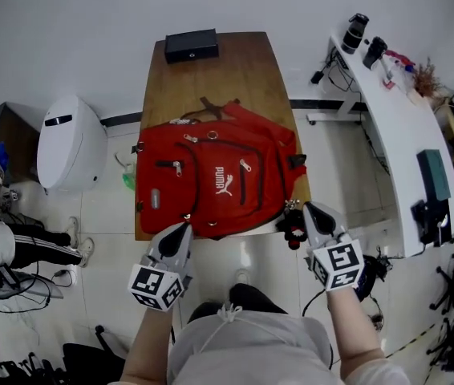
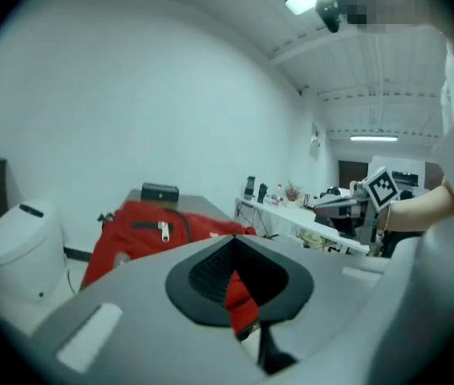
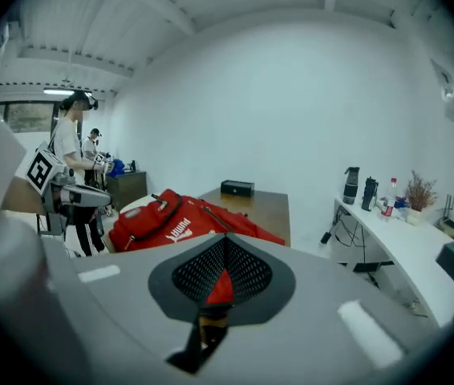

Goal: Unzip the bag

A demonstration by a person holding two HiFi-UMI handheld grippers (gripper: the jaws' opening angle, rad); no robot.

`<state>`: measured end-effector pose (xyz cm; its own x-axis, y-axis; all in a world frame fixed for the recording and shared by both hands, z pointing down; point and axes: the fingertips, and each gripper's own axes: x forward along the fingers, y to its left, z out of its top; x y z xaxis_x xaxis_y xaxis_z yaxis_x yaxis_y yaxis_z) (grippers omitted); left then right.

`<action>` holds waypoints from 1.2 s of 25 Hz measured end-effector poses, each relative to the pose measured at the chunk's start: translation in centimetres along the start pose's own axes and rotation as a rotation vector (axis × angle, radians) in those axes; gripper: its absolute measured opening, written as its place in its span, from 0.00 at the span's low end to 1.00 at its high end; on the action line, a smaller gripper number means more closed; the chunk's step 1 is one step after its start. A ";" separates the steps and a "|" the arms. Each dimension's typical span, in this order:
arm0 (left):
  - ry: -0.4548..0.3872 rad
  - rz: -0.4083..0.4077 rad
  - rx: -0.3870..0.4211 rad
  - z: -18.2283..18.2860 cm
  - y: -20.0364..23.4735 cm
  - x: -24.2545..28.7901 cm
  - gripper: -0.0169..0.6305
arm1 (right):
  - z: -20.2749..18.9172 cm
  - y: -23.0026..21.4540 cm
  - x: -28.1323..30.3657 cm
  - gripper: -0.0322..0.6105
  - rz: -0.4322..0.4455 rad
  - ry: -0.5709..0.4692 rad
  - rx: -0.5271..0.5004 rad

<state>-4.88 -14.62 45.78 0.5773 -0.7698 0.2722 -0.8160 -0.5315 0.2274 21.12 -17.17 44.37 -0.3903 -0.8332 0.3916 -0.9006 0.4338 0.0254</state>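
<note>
Bag lies flat on table, face up, base at near edge toward me; I judge it laid so for reach to zips from above. Zip pulls untouched; unzipping not begun.

Left tongs and right tongs poised at near bag corners. Both have jaws together, nothing gripped. Red sliver in each slit judged bag beyond.

Head view alone shows layout of pulls; tongs views give bag edge-on. Right gripper view adds bystanders. Black box at far end.
</note>
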 end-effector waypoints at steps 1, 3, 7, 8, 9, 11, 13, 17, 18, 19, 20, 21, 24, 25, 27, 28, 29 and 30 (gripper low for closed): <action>-0.045 -0.003 0.025 1.5 -0.6 -1.4 0.04 | 0.7 1.5 -1.1 0.06 0.011 -0.039 0.006; -0.110 -0.027 0.065 3.5 -2.0 -4.4 0.04 | 1.7 4.5 -3.5 0.06 0.042 -0.129 0.026; -0.180 -0.069 0.130 4.4 -4.2 -11.0 0.04 | 2.0 10.7 -8.0 0.06 0.093 -0.227 0.032; -0.183 -0.080 0.143 4.1 -4.6 -12.5 0.04 | 1.6 12.2 -9.0 0.06 0.096 -0.228 0.023; -0.181 -0.089 0.153 3.6 -4.9 -14.0 0.04 | 1.1 13.8 -10.0 0.06 0.096 -0.226 0.019; -0.169 -0.099 0.161 2.6 -5.5 -16.7 0.04 | 0.3 16.5 -12.0 0.06 0.083 -0.225 0.021; -0.151 -0.104 0.157 1.5 -5.9 -18.9 0.04 | -0.1 18.8 -13.9 0.06 0.064 -0.234 0.028; -0.148 -0.137 0.159 0.4 -7.1 -23.1 0.04 | -1.0 23.4 -17.0 0.06 0.059 -0.226 0.038; -0.154 -0.145 0.160 0.2 -7.5 -23.8 0.04 | -1.3 24.3 -17.4 0.06 0.061 -0.219 0.044; -0.159 -0.153 0.162 0.1 -8.0 -24.3 0.04 | -1.4 25.0 -17.8 0.06 0.066 -0.215 0.050; -0.162 -0.158 0.164 -0.1 -8.4 -24.8 0.04 | -1.5 25.7 -18.0 0.06 0.073 -0.217 0.047; -0.162 -0.163 0.168 -0.3 -8.8 -25.3 0.04 | -1.4 26.4 -18.3 0.06 0.080 -0.225 0.035; -0.169 -0.157 0.182 -0.5 -9.5 -26.3 0.04 | -1.1 27.9 -18.7 0.06 0.100 -0.249 0.018; -0.175 -0.151 0.184 -0.5 -9.7 -26.5 0.04 | -1.0 28.1 -18.8 0.06 0.105 -0.253 0.020; -0.187 -0.138 0.185 -0.5 -9.9 -26.7 0.04 | -1.1 28.3 -18.9 0.06 0.113 -0.248 0.027; -0.191 -0.134 0.185 -0.4 -10.1 -26.7 0.04 | -1.2 28.3 -18.9 0.06 0.116 -0.240 0.032; -0.194 -0.131 0.188 -0.2 -10.3 -26.7 0.04 | -1.3 28.2 -19.0 0.06 0.120 -0.234 0.033; -0.197 -0.129 0.194 0.0 -10.6 -26.7 0.04 | -1.3 28.0 -19.0 0.06 0.122 -0.231 0.032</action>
<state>-11.62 11.59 36.11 0.6750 -0.7352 0.0616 -0.7378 -0.6723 0.0607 3.57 11.28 38.80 -0.5268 -0.8329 0.1693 -0.8481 0.5283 -0.0399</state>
